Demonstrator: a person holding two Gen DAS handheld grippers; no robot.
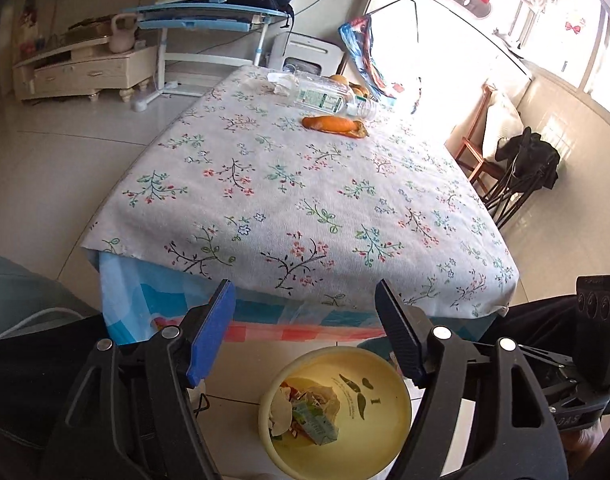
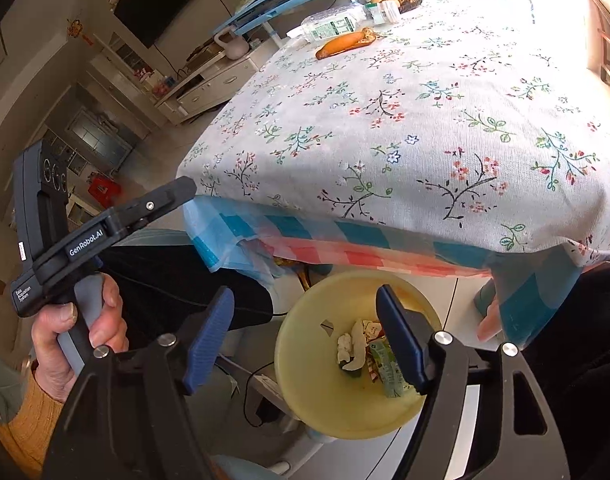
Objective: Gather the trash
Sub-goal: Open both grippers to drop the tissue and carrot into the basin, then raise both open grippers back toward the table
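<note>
While the counter carries a bottle and a peel near its far edge, the yellow bin on the floor below its near edge holds scraps; both hand-held grippers, left and right, hover spread and empty above it.

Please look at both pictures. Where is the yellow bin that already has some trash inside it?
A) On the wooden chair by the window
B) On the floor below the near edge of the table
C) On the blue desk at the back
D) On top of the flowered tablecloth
B: the yellow bin stands on the floor tiles below the near edge of the table, with wrappers and scraps lying in its bottom.
</note>
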